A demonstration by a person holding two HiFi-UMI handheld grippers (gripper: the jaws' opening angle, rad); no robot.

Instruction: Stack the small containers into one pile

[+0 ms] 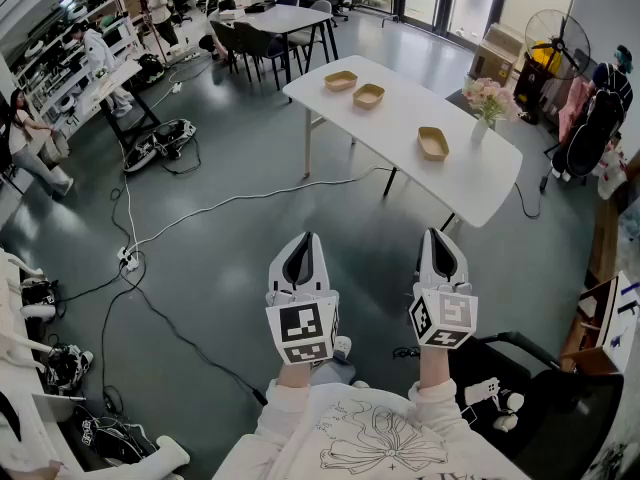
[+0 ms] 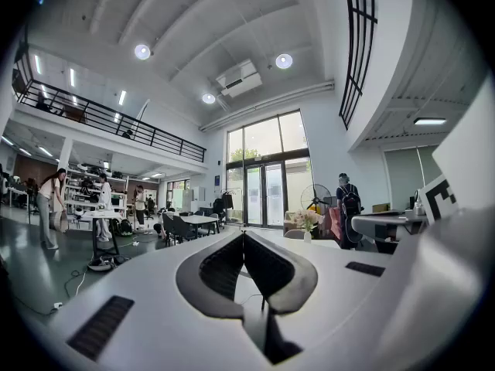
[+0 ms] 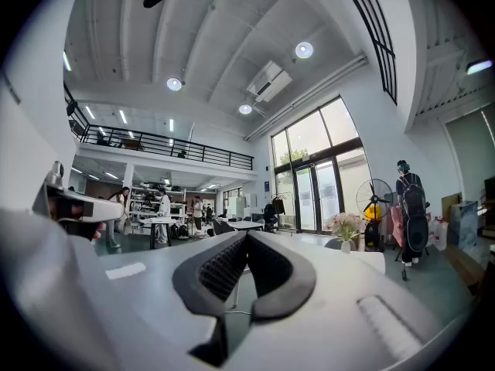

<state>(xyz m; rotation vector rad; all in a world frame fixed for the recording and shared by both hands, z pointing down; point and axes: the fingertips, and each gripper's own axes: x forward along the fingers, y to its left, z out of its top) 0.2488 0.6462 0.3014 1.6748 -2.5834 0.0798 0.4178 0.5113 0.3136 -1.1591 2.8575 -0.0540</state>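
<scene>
Far beyond both jaws: containers.

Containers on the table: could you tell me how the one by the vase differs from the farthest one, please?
The container by the vase stands alone, at the table's near end; the farthest container sits at the far end with another beside it. Both are tan and upright.

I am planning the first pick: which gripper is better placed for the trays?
Probably right: the right gripper sits almost in line with the nearest wooden tray; the left gripper is farther aside.
</scene>
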